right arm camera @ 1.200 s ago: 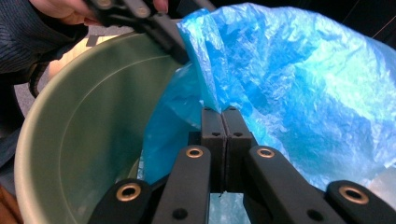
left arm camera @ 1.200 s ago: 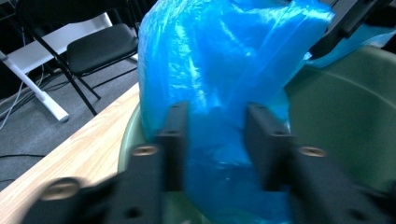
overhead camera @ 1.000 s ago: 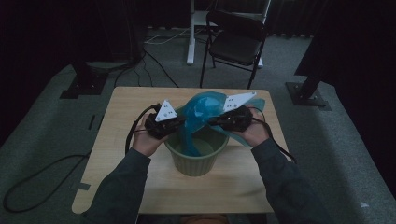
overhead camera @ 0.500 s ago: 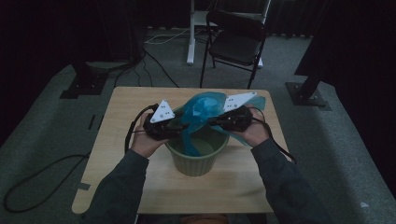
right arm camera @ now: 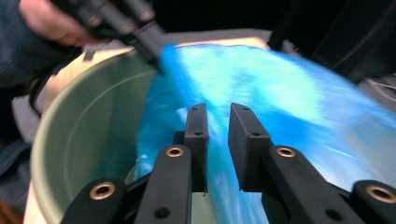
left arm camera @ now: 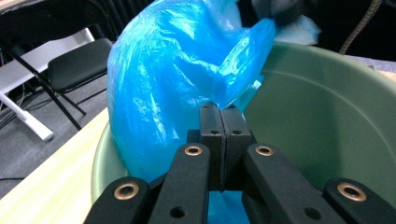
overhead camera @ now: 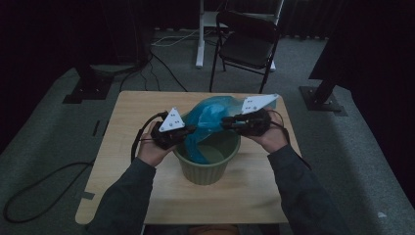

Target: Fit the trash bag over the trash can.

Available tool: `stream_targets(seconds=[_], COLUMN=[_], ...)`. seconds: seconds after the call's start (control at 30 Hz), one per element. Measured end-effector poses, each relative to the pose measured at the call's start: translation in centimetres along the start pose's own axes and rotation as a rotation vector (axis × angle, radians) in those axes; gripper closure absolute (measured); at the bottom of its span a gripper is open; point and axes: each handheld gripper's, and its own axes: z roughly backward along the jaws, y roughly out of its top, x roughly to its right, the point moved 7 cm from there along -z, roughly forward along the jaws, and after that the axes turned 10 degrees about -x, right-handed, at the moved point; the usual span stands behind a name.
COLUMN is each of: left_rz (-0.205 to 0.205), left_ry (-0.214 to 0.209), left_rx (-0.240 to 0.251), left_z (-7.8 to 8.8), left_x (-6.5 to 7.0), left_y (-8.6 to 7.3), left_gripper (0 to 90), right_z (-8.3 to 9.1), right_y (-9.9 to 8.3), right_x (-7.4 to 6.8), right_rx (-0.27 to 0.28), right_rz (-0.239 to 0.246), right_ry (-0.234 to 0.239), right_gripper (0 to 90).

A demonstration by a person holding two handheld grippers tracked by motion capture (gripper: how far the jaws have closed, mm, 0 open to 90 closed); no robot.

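Left gripper [left arm camera: 222, 114] pinching blue bag [left arm camera: 173, 84] — right gripper [right arm camera: 217, 116] just opening, blurred bag between.

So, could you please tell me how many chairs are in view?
1: a black folding chair stands on the floor beyond the table's far edge; others may be hidden in the dark.

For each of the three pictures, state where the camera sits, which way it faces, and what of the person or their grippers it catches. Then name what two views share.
High view: above the person's side of the table, looking forward and down; both forearms, left gripper, right gripper.
Left gripper view: on the left gripper, looking along its jaws, pressed together at the blue bag over the green bucket.
Right gripper view: on the right gripper, jaws slightly apart, facing the bag and the opposite hand.
Shared: bag and bucket.
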Motion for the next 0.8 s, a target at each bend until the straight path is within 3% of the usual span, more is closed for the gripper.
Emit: stream_targets(seconds=[0.03,0.23,0.27,0.47,0.67,0.77,0.8], left_rz=[0.013,0.022,0.024,0.025,0.032,0.039,0.044], left_ry=[0.004,0.001,0.0,0.002,0.004,0.009,0.011], left_rx=[0.008,0.013,0.016,0.018,0.02,0.016,0.016], left_z=[0.4,0.8,1.0,1.6,1.8,1.8,1.8], left_x=[-0.3,-0.3,-0.3,-0.3,-0.5,-0.7,-0.8], left_y=[-0.6,-1.3,-1.6,-2.5,-2.9,-3.1,-3.2], left_gripper=[89.4,89.3,89.2,88.7,88.1,87.5,87.4], right_z=[0.9,0.8,0.2,-1.4,-1.7,-1.8,-2.1], right_y=[-0.2,-0.6,-0.9,-1.3,-0.7,-0.3,-0.1], right_x=[1.4,3.1,3.8,4.8,4.7,4.6,4.5], right_rx=[0.015,0.013,-0.005,-0.057,-0.051,-0.063,-0.059], right_rz=[-0.055,-0.121,-0.142,-0.147,-0.115,-0.096,-0.086], right_ry=[-0.059,-0.102,-0.131,-0.156,-0.164,-0.154,-0.126], right_gripper=[75.9,72.6,71.9,68.1,64.5,62.6,58.8])
